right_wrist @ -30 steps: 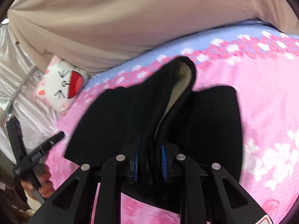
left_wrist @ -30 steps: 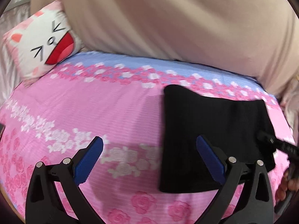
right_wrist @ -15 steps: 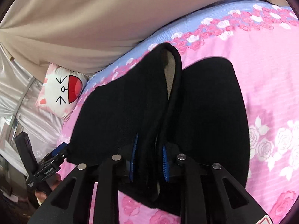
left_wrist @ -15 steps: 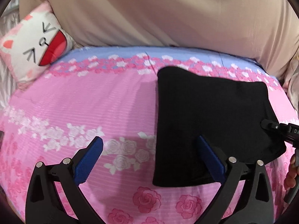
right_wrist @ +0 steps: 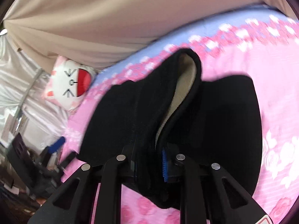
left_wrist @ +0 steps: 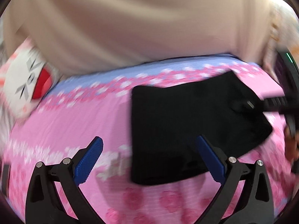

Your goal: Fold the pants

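Note:
Black pants (left_wrist: pixel 186 121) lie folded flat on the pink floral bedsheet (left_wrist: pixel 74 121). My left gripper (left_wrist: pixel 149 158) hovers wide open over their near left corner, with no cloth pinched between its blue pads (left_wrist: pixel 89 160). My right gripper (right_wrist: pixel 149 164) has a raised fold of the pants (right_wrist: pixel 121 112) between its jaws, which are closing and press on the cloth. The fold's beige lining (right_wrist: pixel 185 78) shows at the top. In the left wrist view the right gripper (left_wrist: pixel 271 102) reaches in over the pants' right edge. The left gripper (right_wrist: pixel 56 145) appears blurred at the lower left of the right wrist view.
A white cat-face pillow (left_wrist: pixel 28 85) lies at the bed's far left corner, also visible as the pillow (right_wrist: pixel 72 82) in the right wrist view. A beige curtain (left_wrist: pixel 149 28) hangs behind the bed. Silver fabric (right_wrist: pixel 18 74) covers the area left of the bed.
The left gripper has rolled and shifted, so the bed now looks tilted and blurred, and it sits closer to the pants' left edge. The right gripper still holds the raised fold.

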Demonstrator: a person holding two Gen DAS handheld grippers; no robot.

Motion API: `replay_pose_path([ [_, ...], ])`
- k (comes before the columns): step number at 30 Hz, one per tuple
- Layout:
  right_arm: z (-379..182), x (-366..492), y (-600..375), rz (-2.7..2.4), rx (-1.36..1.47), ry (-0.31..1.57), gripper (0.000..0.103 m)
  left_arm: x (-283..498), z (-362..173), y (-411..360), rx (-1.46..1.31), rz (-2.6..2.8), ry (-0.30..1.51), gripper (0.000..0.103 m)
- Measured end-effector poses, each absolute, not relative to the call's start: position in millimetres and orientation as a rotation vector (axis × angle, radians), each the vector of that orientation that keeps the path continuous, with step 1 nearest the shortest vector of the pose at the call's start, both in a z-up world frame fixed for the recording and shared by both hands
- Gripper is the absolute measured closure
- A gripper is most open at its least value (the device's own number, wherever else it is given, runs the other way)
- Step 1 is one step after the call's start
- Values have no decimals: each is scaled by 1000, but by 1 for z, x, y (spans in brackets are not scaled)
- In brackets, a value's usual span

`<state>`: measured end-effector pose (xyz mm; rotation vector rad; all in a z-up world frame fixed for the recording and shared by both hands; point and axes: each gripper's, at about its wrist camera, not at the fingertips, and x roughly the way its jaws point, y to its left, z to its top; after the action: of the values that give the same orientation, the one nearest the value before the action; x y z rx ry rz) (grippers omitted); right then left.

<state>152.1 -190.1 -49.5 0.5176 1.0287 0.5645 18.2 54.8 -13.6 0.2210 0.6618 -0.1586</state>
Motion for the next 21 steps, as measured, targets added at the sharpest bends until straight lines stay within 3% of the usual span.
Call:
replay_pose_path([
  [4,-30,158,-182,599,494,1021,86,22,-25,3,333,-272,623,5],
  [12,-41,161,-196,578,566,1086,86,49,-55,-70,465,-309,622,8],
  [13,-43,161,-199,572,574,1087,85,56,-58,-70,437,-339,659,23],
  [15,-46,162,-203,573,590,1091,85,67,-60,-67,364,-406,741,41],
  [18,-48,163,-204,584,601,1091,84,69,-56,-66,356,-414,750,52],
  [20,-50,164,-205,589,612,1092,82,68,-54,-68,364,-412,745,70],
  [21,-51,164,-206,591,620,1097,81,68,-53,-67,363,-411,744,74],
])
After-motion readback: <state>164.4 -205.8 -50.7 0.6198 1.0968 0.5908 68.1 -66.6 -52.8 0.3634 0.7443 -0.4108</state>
